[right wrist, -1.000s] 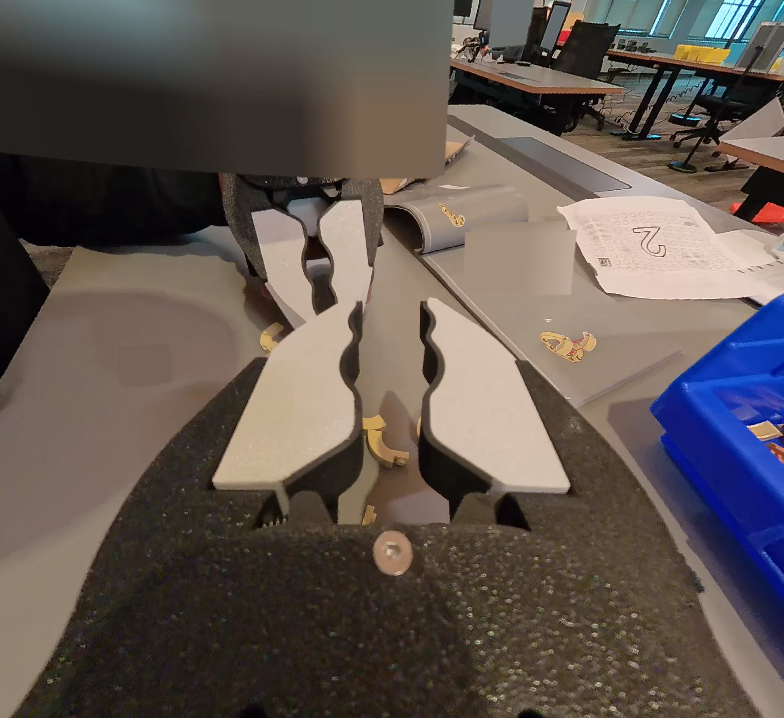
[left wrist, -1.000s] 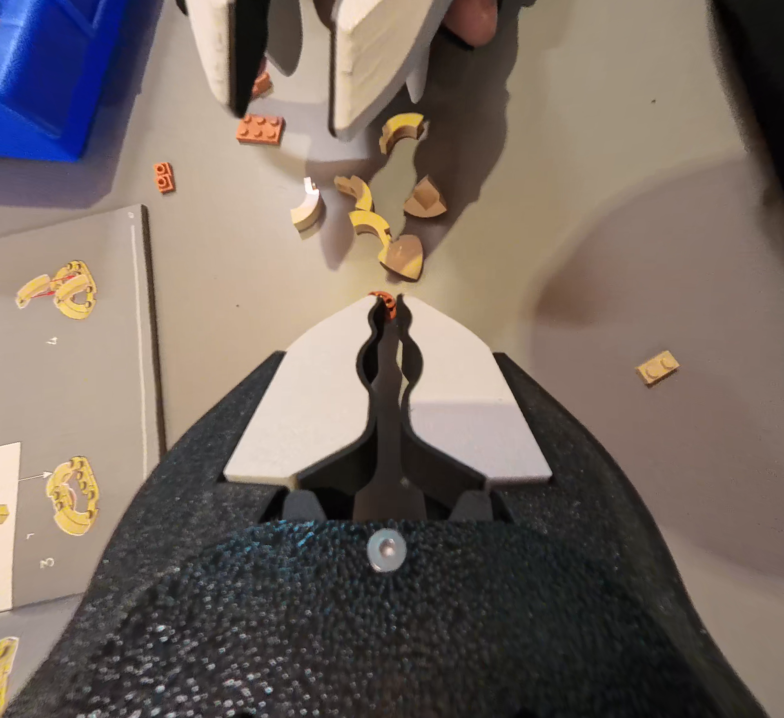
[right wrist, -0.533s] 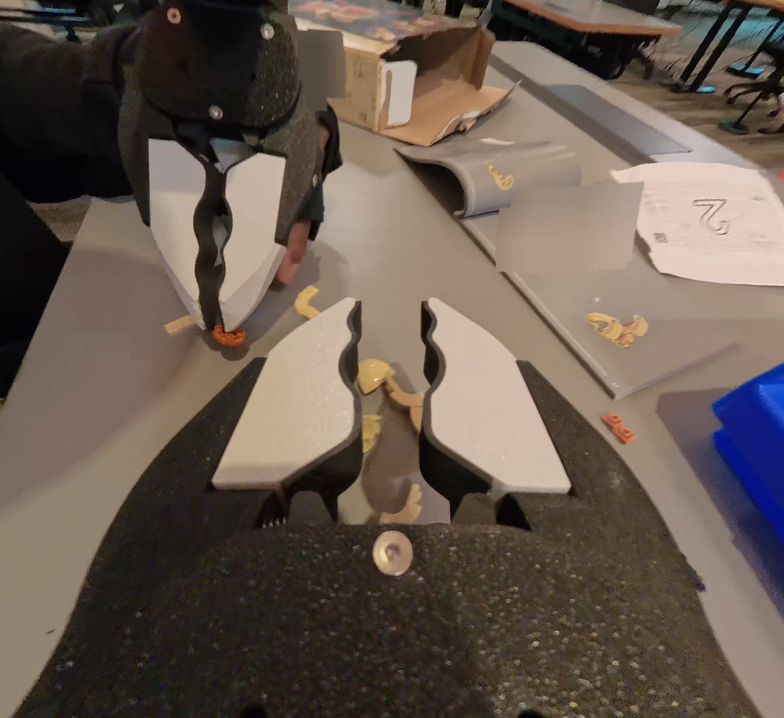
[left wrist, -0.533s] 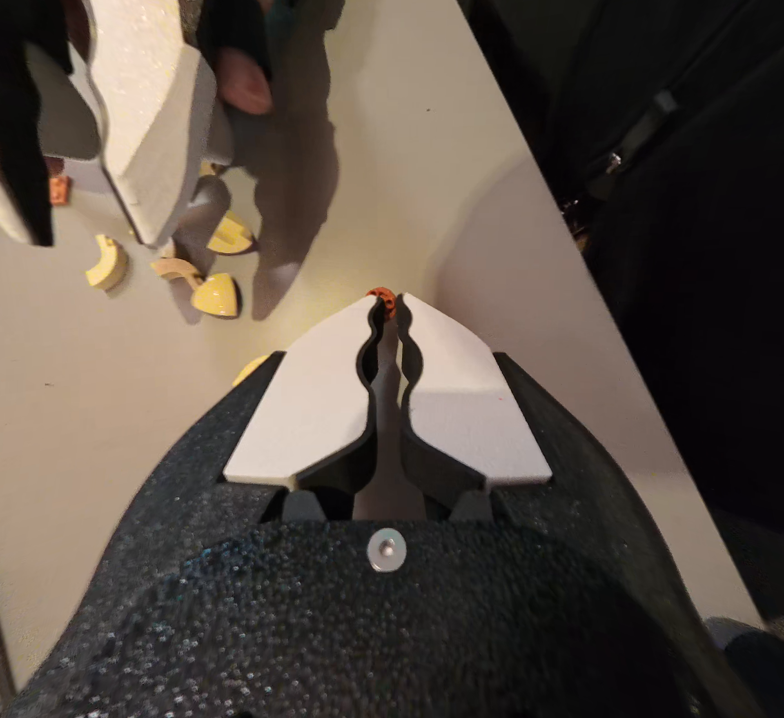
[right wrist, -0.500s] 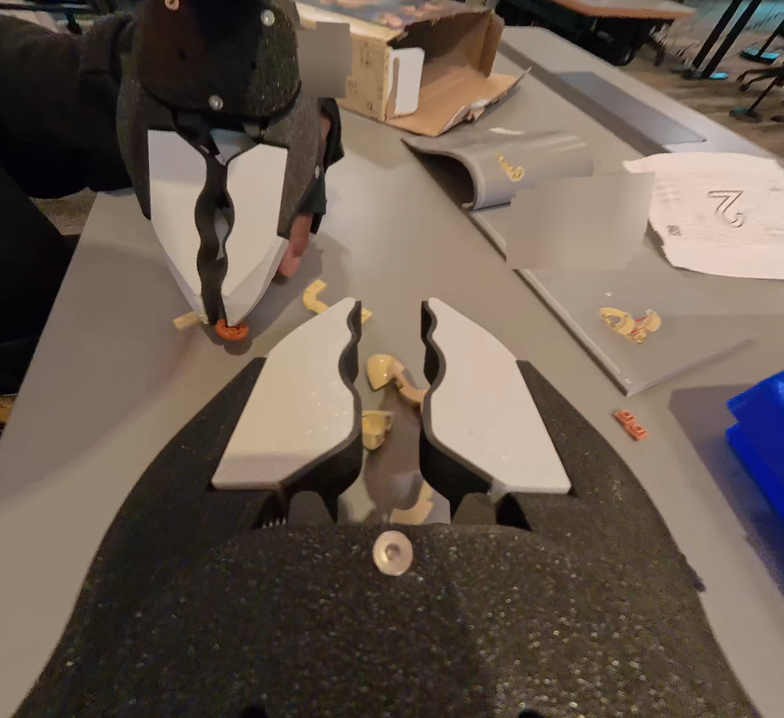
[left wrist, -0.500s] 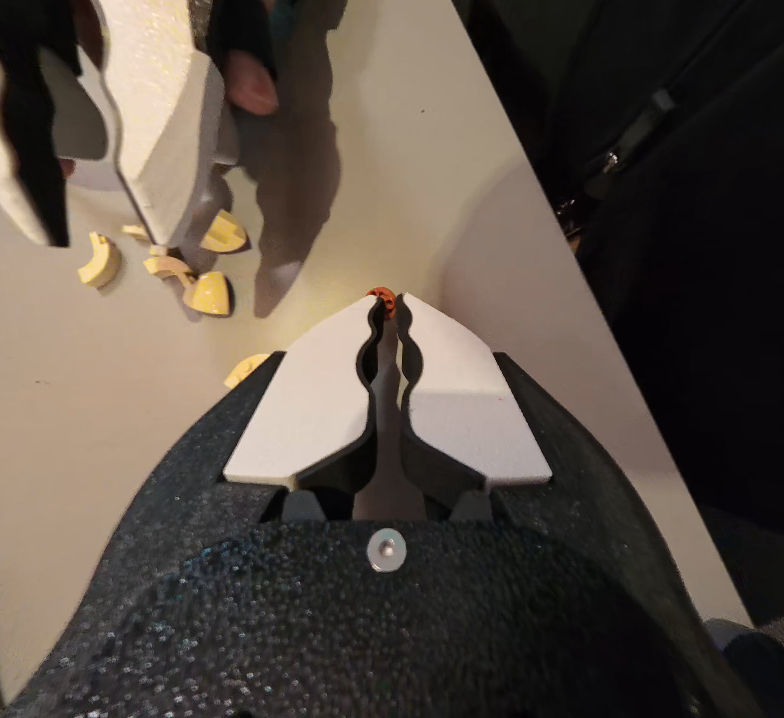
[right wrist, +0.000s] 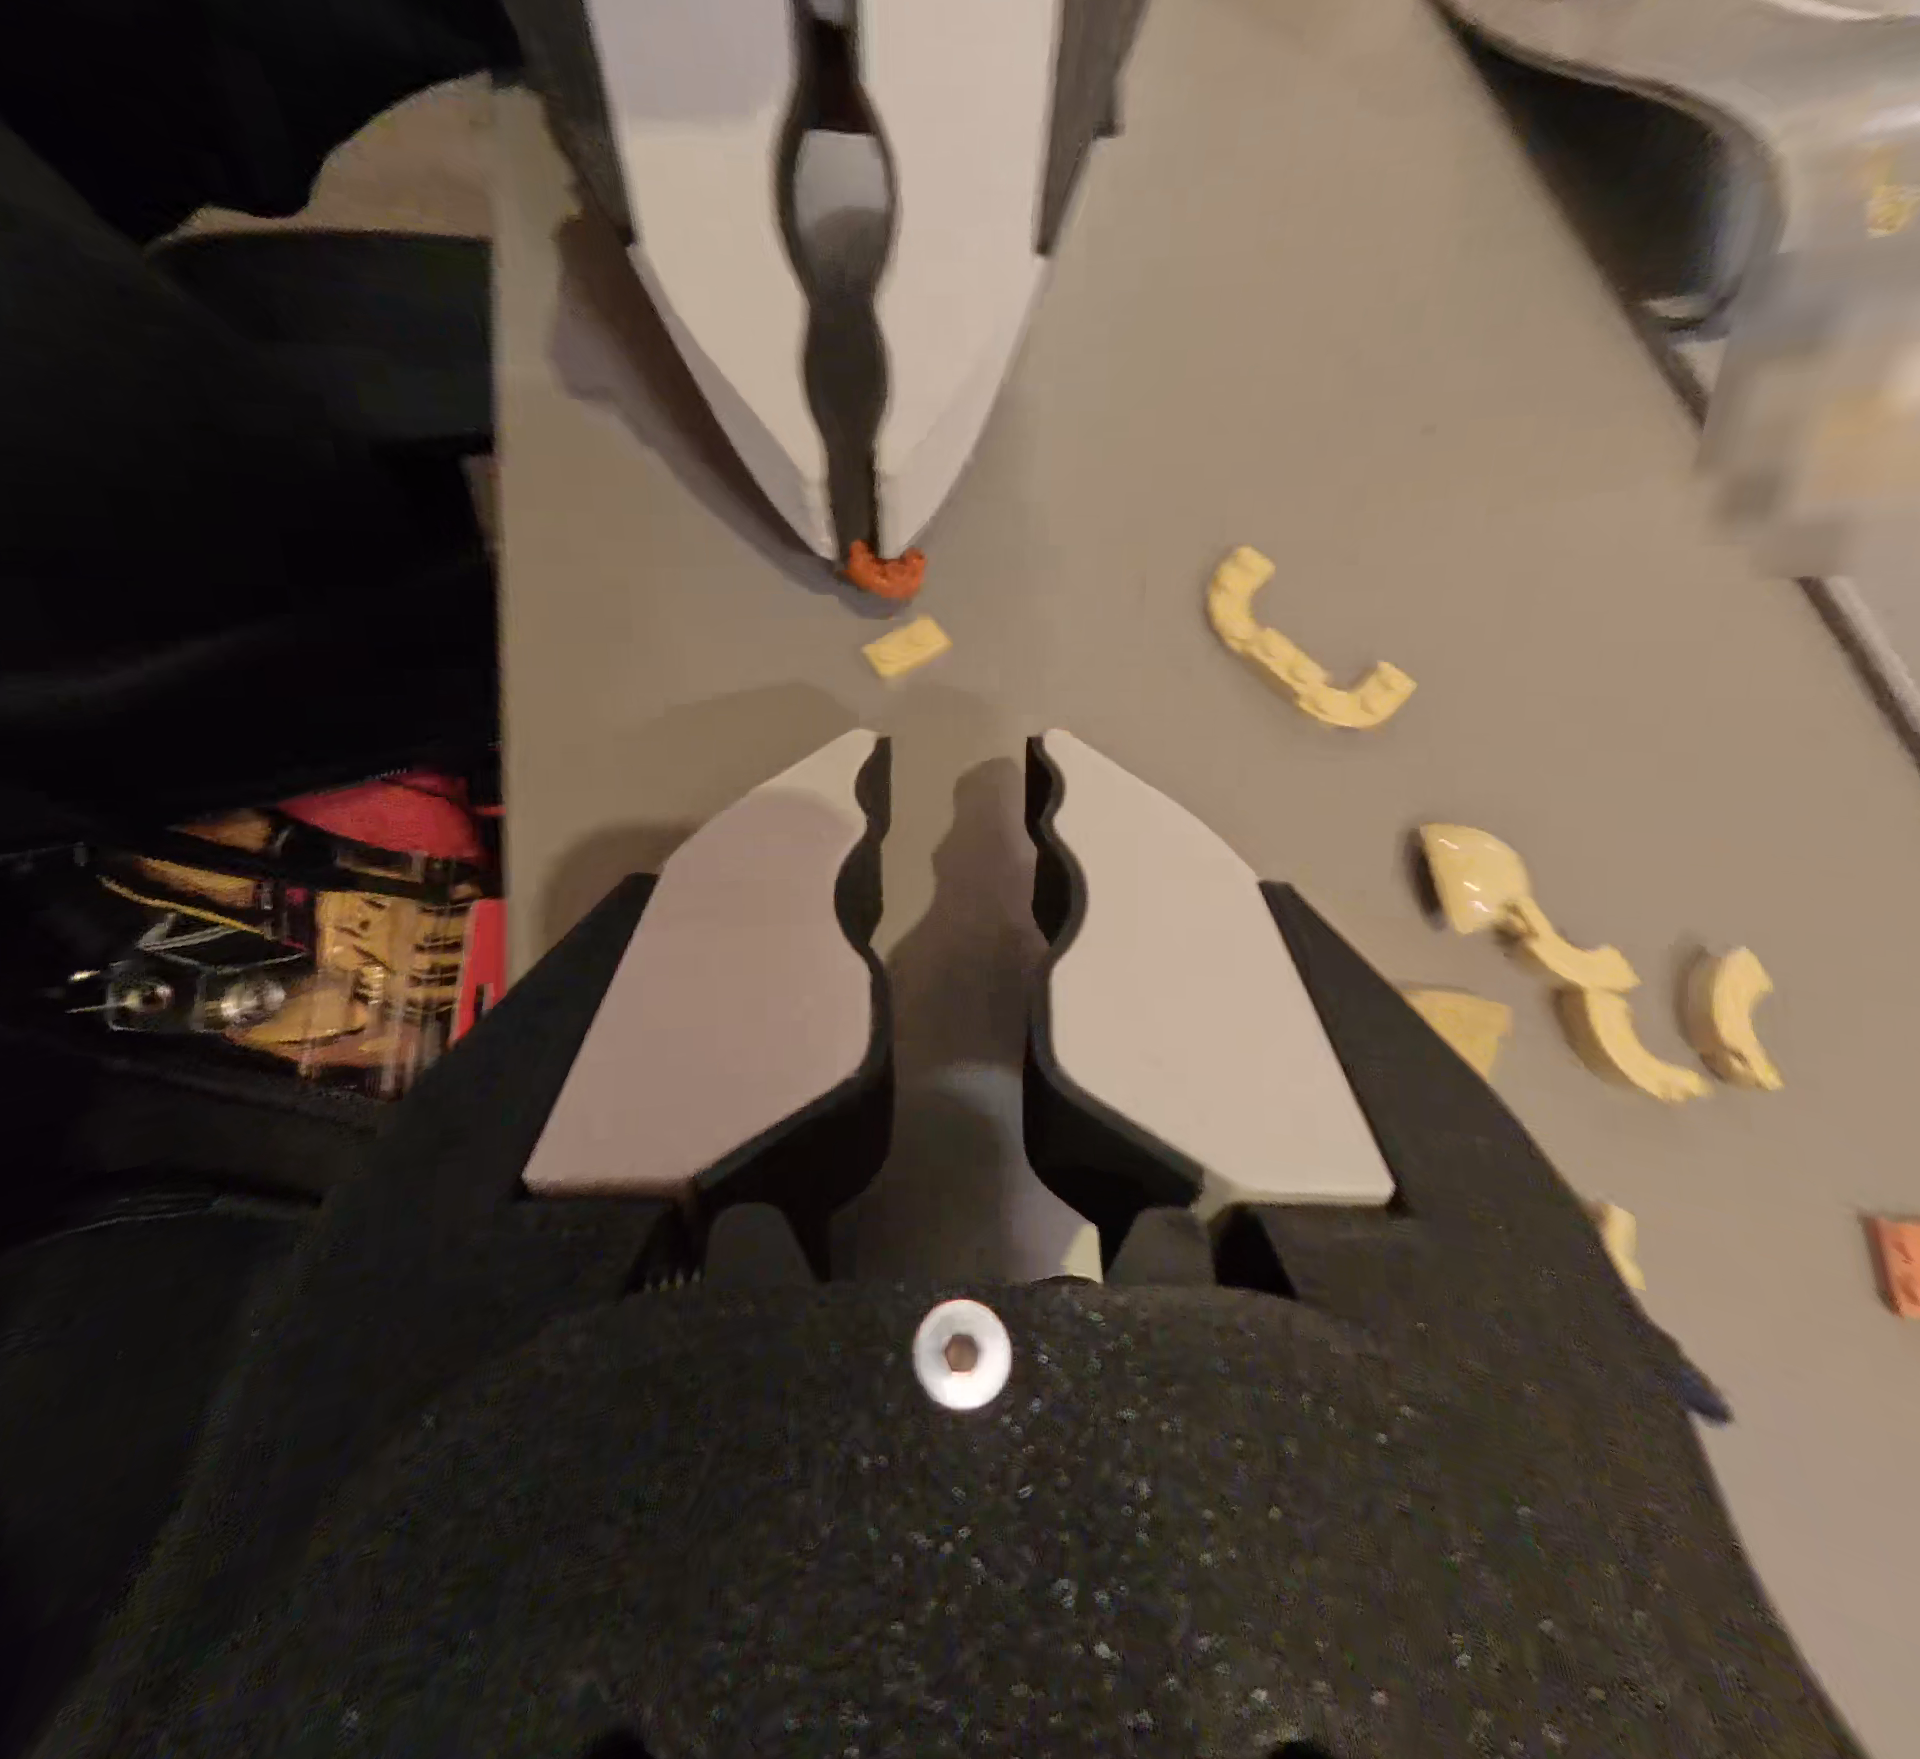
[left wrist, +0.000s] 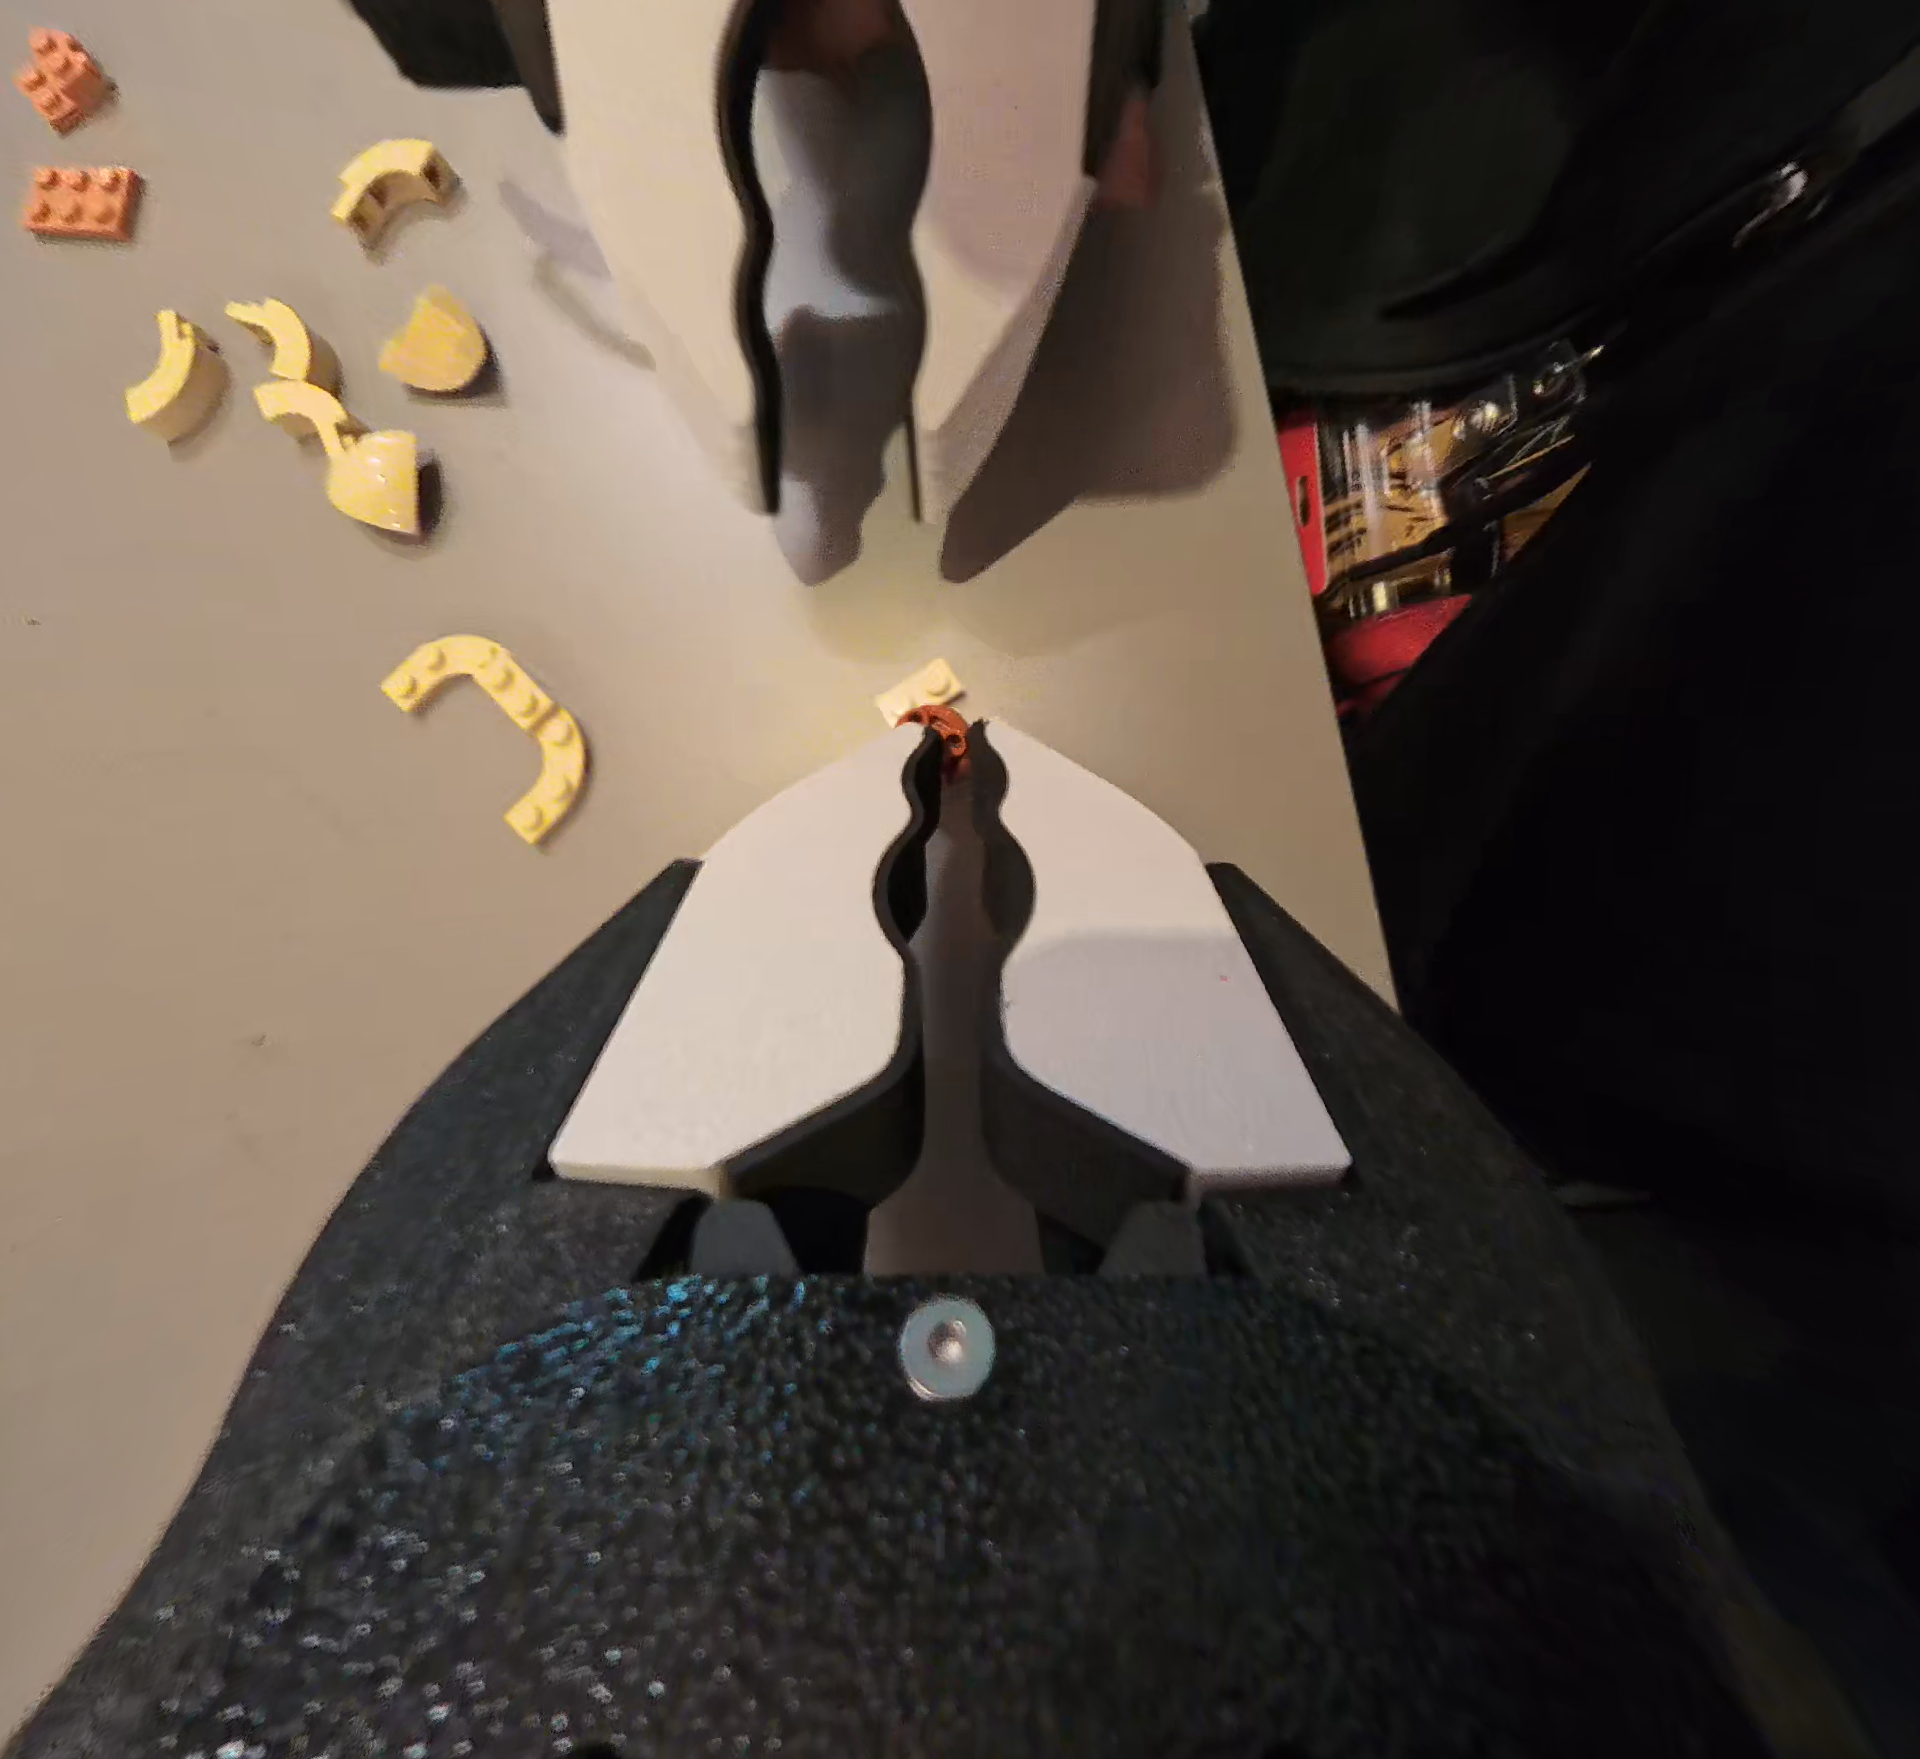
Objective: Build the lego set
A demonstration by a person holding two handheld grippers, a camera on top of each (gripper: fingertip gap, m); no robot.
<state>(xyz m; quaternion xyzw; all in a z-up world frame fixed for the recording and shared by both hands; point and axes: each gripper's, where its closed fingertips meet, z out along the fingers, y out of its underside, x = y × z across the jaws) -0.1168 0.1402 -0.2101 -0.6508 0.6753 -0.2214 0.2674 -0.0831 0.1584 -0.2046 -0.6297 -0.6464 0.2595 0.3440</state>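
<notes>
Both wrist views: dim, warm indoor light falling on the grey table (left wrist: 260, 878). Left wrist view: soft double shadow under the far right gripper (left wrist: 842, 504) at 12 o'clock; a bluish sheen on the black housing toward 7 o'clock; the upper edge smeared by motion blur; black, underexposed region from 1 to 5 o'clock. Right wrist view: the booklet (right wrist: 1829, 182) at 2 o'clock heavily motion-blurred; the tan curved pieces (right wrist: 1590, 982) at 3 o'clock slightly soft; a shadow lies between the near fingers. Wide-angle lens bends straight edges toward every border
</notes>
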